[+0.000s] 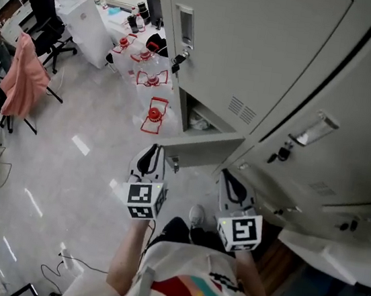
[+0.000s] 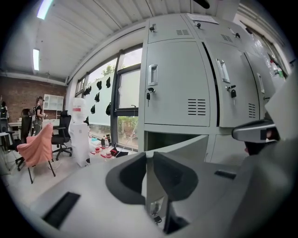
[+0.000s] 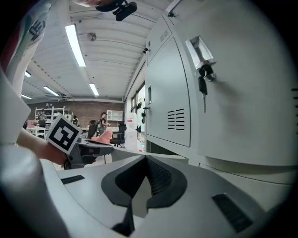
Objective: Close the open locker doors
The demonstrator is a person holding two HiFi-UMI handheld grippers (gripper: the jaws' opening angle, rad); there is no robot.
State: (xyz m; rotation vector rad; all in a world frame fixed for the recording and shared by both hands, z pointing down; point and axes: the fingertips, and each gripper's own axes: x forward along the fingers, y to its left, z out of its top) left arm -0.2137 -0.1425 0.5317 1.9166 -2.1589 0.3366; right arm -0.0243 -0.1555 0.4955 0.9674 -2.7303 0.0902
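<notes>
Edge of thin grey sheet-metal locker door (image 1: 202, 147) tight between left gripper (image 2: 148, 158) jaws; right gripper (image 3: 145, 160) jaws together.

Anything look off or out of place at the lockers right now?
Only the lower locker door: it stands swung out from its compartment, while the neighbouring doors are shut. Its free edge sits between the jaws of the left gripper. Nothing looks bent or damaged.

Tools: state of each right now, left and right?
Left tool: closed on the edge of the open locker door.
Right tool: closed, nothing held.
</notes>
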